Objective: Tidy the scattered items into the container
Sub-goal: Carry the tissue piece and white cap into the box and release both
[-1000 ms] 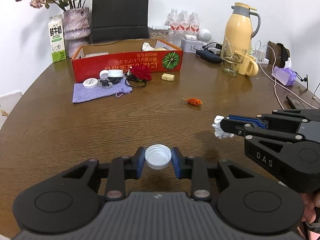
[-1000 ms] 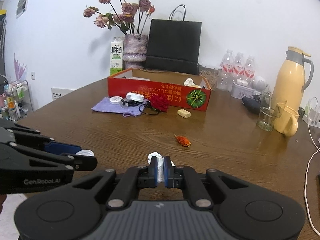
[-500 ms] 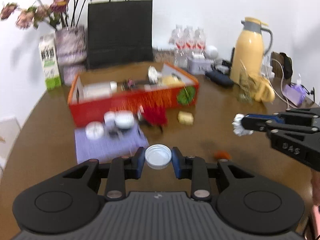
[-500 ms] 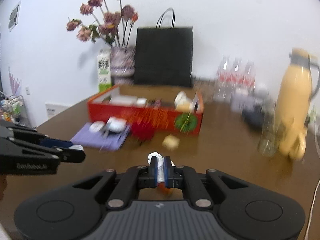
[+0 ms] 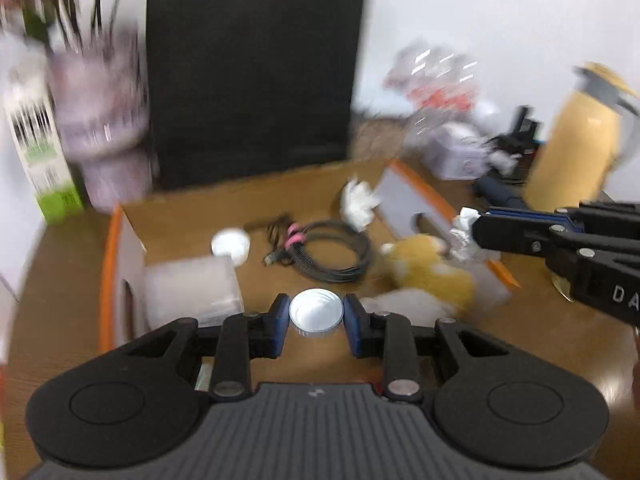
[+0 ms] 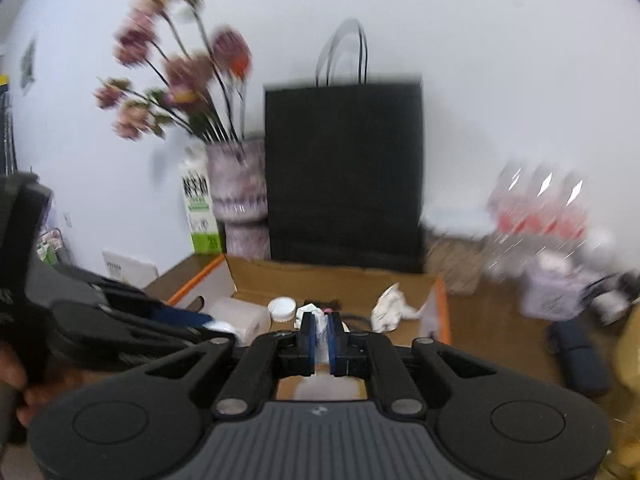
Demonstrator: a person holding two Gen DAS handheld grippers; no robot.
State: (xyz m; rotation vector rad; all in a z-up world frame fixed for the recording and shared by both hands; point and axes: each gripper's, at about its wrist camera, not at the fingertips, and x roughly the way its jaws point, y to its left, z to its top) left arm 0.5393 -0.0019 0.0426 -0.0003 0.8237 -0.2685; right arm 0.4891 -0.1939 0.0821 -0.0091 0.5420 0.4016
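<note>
A: Step in hand?

B: Delivery, by the look of it. Left gripper (image 5: 316, 322) poised over the shallow orange-rimmed cardboard box (image 5: 105, 264), jaws narrowed onto a round white plastic bottle cap (image 5: 316, 314), clamped at opposite edges of its rim. Right gripper (image 6: 319, 340) beside it, jaws nearly closed, pinching a crumpled white tissue wad (image 6: 319, 324).

A: Location of each load relative to the jaws?

B: Cap squarely between the left jaws, hollow side facing up and towards the camera. No long axis worth naming on a disc; flat face roughly level. Tissue bulging out ahead of the right jaws, shapeless, no clear heading. Seen from the left wrist, held just past the box's right wall.

A: Below and ahead of the jaws?

B: Ahead of the left jaws, a coiled black cable (image 5: 332, 252); ahead and leftwards, another white cap (image 5: 231, 243) and a clear plastic case (image 5: 192, 290); rightwards, a yellow plush toy (image 5: 428, 268).

A: Next move?

B: Probably opening the left jaws for a short drop onto bare cardboard. For the right: slight shift inward over the rim first, then release. Heavy blur, so exact height above the box floor impossible to judge.
</note>
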